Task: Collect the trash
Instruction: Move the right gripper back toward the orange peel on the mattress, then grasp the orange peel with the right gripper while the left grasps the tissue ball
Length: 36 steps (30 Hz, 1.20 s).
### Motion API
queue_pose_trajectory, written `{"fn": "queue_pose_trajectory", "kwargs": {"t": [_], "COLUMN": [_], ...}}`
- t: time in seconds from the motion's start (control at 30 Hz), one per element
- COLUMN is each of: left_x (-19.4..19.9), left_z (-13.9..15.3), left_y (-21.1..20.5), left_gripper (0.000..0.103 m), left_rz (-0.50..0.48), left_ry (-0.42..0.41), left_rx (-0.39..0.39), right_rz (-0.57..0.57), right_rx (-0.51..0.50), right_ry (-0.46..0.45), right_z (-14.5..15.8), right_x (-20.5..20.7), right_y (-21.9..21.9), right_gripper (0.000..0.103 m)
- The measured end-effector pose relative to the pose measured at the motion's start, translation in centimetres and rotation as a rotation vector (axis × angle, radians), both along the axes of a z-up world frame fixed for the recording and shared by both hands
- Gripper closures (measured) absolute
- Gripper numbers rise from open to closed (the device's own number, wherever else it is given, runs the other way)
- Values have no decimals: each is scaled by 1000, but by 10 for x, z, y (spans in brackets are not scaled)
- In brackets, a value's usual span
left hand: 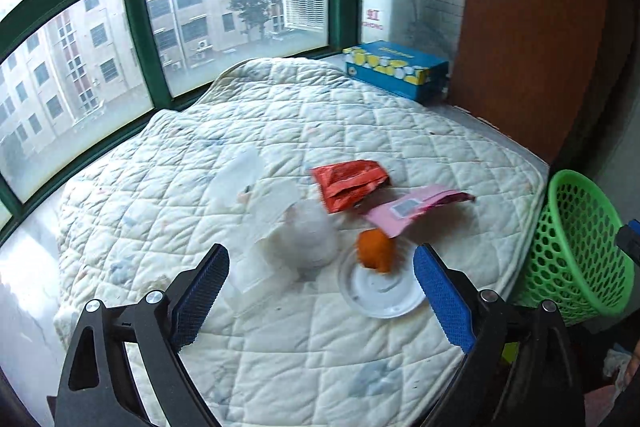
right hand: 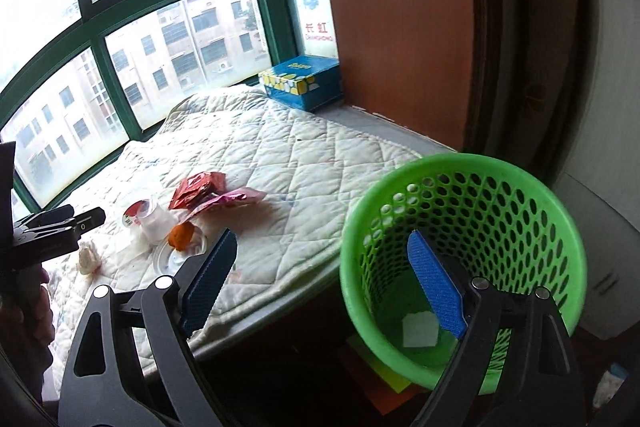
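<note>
Trash lies on a white quilted pad [left hand: 192, 187]: a red wrapper [left hand: 350, 183], a pink wrapper [left hand: 404, 207], an orange scrap [left hand: 374, 251] on a clear plastic lid [left hand: 380, 291], a clear cup [left hand: 308, 239] on its side and white paper [left hand: 248, 179]. My left gripper [left hand: 320, 255] is open and empty just short of the cup and lid. My right gripper [right hand: 322, 239] is open and empty too, with its right finger over the mouth of the green mesh basket [right hand: 460, 171]. A white paper piece [right hand: 418, 329] lies in the basket. A crumpled tissue [right hand: 88, 257] sits at the pad's left.
A blue tissue box [left hand: 396, 69] stands at the back of the ledge by a brown wooden panel [left hand: 532, 27]. Green-framed windows [left hand: 136, 39] run behind the pad. The basket [left hand: 576, 247] stands on the floor off the pad's right edge. A person's hand [right hand: 24, 311] holds the left gripper.
</note>
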<state>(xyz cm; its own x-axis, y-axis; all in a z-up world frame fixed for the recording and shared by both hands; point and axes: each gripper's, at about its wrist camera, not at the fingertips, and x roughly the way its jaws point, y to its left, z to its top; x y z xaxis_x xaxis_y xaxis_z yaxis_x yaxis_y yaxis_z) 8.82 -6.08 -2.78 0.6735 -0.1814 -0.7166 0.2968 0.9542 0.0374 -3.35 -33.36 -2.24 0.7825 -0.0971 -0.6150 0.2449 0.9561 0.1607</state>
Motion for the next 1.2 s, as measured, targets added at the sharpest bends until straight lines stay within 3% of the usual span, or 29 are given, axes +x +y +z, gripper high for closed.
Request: {"fn": "queue_pose_trajectory", "kwargs": {"t": [0.23, 0.43, 0.57, 0.73, 0.97, 1.2], "left_x": [27, 47, 56, 65, 73, 79], "left_z": [-27, -58, -76, -92, -103, -110], "left_y": [85, 129, 141, 152, 158, 168], "left_gripper": [13, 13, 15, 29, 39, 49], "left_rz": [164, 225, 228, 227, 214, 214], "left_ry": [48, 123, 158, 206, 232, 250], "left_rx": [42, 51, 44, 8, -11, -31], "right_rz": [78, 126, 165, 211, 269, 308], "right_rx": [-5, 3, 17, 21, 56, 75], "right_ry": [13, 27, 56, 90, 133, 182], "right_z": [-2, -6, -14, -27, -41, -63], "right_x": [22, 39, 52, 68, 96, 128], "right_y": [36, 58, 73, 94, 116, 139], "right_gripper": [16, 16, 16, 16, 16, 32]}}
